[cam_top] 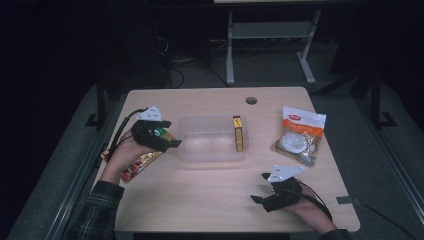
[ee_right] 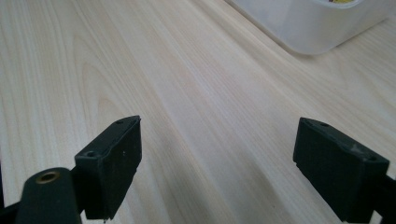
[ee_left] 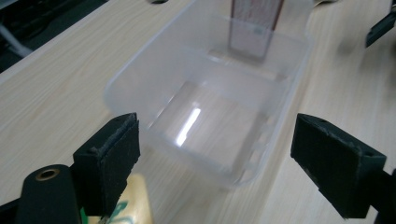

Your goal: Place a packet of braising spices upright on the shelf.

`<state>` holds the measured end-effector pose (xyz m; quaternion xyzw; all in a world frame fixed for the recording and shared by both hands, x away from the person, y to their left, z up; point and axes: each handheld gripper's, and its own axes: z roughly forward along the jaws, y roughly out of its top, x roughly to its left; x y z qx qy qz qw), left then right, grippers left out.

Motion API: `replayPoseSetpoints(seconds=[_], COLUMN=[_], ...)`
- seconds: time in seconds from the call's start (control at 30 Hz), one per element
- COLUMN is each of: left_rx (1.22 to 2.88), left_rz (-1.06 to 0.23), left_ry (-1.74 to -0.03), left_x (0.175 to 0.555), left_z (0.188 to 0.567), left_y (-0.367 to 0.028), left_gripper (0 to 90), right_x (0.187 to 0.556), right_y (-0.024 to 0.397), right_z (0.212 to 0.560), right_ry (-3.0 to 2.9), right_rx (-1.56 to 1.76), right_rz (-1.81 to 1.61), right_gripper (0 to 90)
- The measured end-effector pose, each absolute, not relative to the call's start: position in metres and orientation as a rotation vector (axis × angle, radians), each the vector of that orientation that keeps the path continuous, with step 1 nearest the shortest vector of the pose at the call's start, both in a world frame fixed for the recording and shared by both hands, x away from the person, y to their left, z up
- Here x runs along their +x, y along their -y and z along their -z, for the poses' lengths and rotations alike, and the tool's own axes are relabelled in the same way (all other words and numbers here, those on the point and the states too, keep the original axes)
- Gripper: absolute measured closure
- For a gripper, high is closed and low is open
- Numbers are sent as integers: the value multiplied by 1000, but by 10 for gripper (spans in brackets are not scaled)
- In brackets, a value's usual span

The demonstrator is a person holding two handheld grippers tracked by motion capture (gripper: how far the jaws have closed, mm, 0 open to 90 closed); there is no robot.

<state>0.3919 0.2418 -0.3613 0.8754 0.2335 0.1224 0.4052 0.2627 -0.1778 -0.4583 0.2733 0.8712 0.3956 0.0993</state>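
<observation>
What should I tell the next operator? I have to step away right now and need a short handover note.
Left gripper: open, empty, at the left end of the clear plastic bin, above a yellow snack packet on the table.
Right gripper: open, empty, low over bare table near the front edge.
Done: a yellow box stands inside the bin at its right end.
Left, probably: the snack packet and the white-orange bag, right of the bin, are outside it.

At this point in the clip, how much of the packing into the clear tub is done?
One item looks packed: the yellow box stands inside the clear tub. The left tool hovers open at the tub's left edge over the snack pack. The right tool rests open and empty on the table. The white bag remains outside.
</observation>
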Motion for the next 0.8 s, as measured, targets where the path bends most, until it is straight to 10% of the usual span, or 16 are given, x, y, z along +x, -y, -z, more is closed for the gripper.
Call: replayPoseSetpoints(seconds=[0.8], left_rx=[2187], left_rz=[-400], left_ry=[-917], left_x=[415], left_z=[412], left_y=[-362], left_gripper=[151], right_x=[265], right_y=[179], right_z=[460], right_ry=[-2566], right_rx=[827], right_rz=[-1163], right_gripper=[151])
